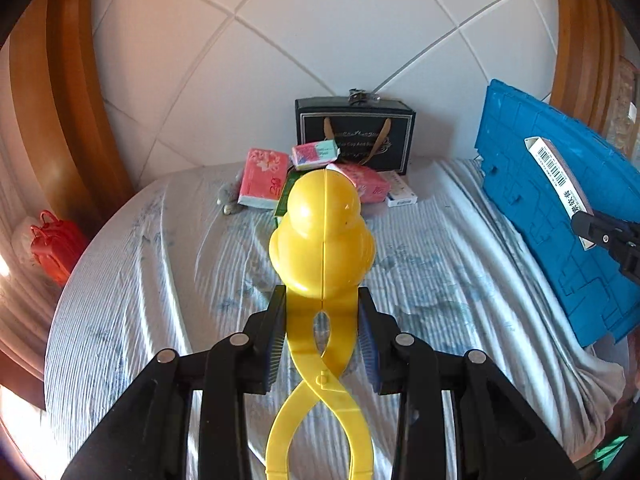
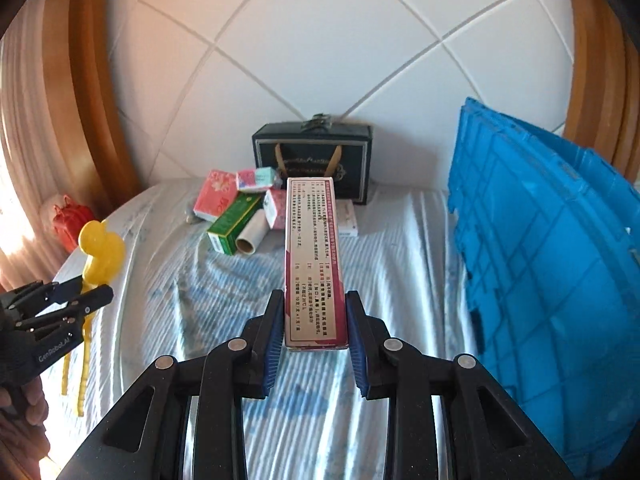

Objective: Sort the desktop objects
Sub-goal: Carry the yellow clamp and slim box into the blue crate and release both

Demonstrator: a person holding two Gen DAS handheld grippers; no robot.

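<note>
My left gripper (image 1: 322, 300) is shut on a yellow duck-shaped tong (image 1: 322, 240), held above the striped bed sheet; it also shows in the right wrist view (image 2: 100, 256). My right gripper (image 2: 314, 304) is shut on a long pink and white box (image 2: 314, 264), held in the air beside the blue crate (image 2: 560, 280). In the left wrist view the same box (image 1: 558, 180) shows in front of the crate (image 1: 540, 208). A pile lies at the back: pink tissue packs (image 2: 214, 196), a green box (image 2: 232, 224), a paper roll (image 2: 252, 234).
A dark gift box (image 2: 312, 160) stands against the padded headboard behind the pile. A white flat box (image 2: 348, 220) lies next to it. A red bag (image 1: 54, 246) sits off the bed's left edge. Wooden frame posts stand on both sides.
</note>
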